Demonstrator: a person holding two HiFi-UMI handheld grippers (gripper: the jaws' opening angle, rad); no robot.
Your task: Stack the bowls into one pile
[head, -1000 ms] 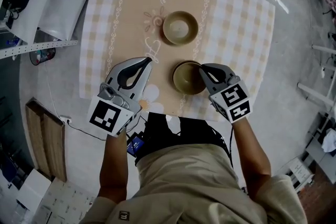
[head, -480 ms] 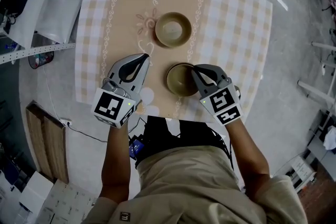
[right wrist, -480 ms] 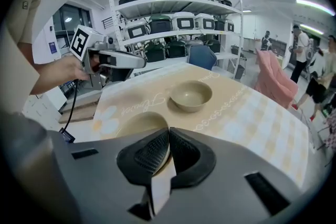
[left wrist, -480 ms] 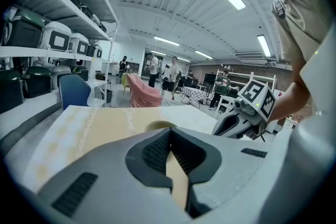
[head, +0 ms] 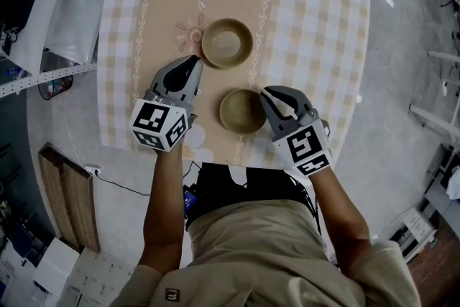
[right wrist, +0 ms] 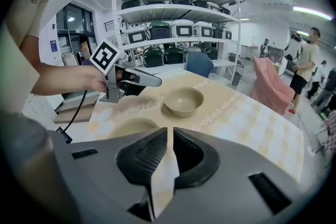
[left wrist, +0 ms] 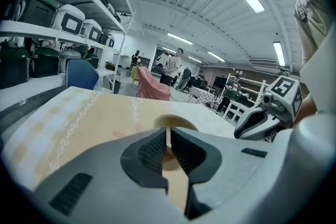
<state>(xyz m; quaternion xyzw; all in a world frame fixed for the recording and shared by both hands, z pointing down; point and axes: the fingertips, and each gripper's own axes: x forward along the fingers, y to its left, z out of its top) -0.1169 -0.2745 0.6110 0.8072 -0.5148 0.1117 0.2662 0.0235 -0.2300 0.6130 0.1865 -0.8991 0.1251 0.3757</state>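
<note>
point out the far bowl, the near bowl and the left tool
far bowl (head: 227,43): head view, inside bottom
near bowl (head: 241,111): head view, inside bottom
left tool (head: 192,62): head view, between its tips

Far bowl (head: 227,43) sits just beyond left gripper (head: 191,65) jaws; near bowl (head: 242,111) sits just beside right gripper (head: 268,94) jaws.
</note>
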